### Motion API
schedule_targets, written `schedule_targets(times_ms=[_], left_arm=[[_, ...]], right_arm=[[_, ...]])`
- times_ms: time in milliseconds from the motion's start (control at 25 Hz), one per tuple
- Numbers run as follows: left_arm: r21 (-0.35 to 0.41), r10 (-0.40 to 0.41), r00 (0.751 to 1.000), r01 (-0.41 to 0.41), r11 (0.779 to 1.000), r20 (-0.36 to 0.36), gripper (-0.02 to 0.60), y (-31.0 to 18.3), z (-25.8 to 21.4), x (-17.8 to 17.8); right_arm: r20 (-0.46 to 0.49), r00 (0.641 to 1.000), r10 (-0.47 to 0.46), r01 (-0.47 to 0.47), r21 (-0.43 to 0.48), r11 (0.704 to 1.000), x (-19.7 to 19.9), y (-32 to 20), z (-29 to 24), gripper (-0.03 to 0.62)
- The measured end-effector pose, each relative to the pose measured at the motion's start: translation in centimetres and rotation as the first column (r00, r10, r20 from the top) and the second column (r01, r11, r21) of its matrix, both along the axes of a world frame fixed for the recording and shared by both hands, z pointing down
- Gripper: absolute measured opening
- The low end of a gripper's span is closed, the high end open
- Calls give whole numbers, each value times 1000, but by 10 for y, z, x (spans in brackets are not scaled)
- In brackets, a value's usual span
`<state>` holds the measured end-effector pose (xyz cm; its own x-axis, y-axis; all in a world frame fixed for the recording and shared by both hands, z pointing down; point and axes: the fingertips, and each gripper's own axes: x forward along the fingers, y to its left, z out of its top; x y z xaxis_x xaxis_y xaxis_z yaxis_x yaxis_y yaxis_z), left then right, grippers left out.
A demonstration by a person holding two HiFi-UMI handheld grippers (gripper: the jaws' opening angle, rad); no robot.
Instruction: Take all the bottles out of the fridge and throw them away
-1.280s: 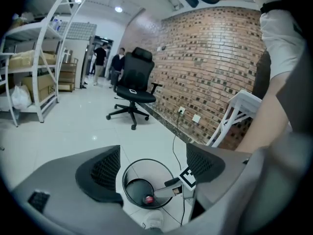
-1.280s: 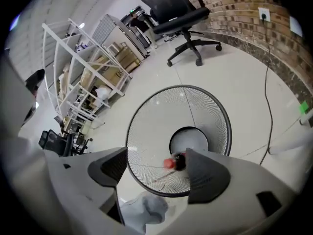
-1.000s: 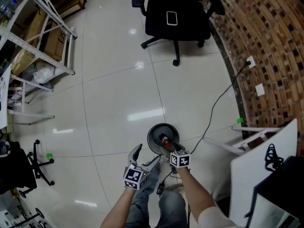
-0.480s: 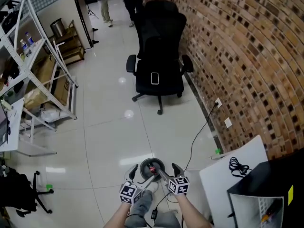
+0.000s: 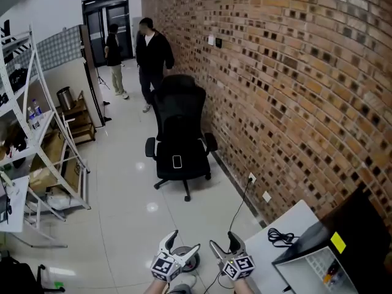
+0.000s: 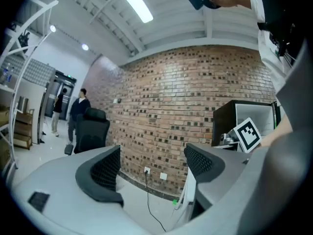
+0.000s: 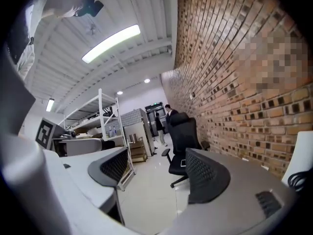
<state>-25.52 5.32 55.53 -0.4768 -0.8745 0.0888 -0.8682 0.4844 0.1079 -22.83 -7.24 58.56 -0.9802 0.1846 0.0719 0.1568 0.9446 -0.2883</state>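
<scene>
— Where does the fridge sit from the tongs?

— To the right of the right gripper (image 5: 223, 241), near it, and farther from the left gripper (image 5: 184, 242). The fridge (image 5: 361, 225) stands past a white tabletop (image 5: 294, 222) that carries a coiled black cable (image 5: 280, 236).

— And the jaws?

— Both pairs stand apart with nothing held. Between the left pair there is only brick wall and floor. Between the right pair there is floor and a black office chair (image 5: 179, 146) well ahead.

— What does the fridge look like?

— A black case with a yellow label (image 5: 339, 242) on it and a pale side with small compartments. Whether bottles stand in it is too small to tell.

— Anything one view has that another lacks?

— The left gripper view shows the fridge as a dark box with a white inside, just behind the right gripper's marker cube. The right gripper view shows none of it. It has the chair, a metal rack (image 5: 58, 136) off to the left, and two people (image 5: 150, 57) far ahead by a doorway. Only the head view shows the round bin (image 5: 191, 261) on the floor, partly under the left gripper.
</scene>
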Motion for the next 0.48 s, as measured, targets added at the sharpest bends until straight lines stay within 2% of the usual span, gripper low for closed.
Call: schedule_targets(times_ms=[120,240,480], left_arm=[[57,33,999,-35,998,25,403,-26,-50,10],[68,102,991,-108,992,82,403,-47,-73,22],[93,240,960,-255,963,146,403,-93,-112,60]], right_arm=[[69,995,69,-71,21,997,20,-28,-42,400],[121,984,134,-140,47,989,46,-50,-80,400],[190,946,262,-286,109,952,107,-88,-125,400]])
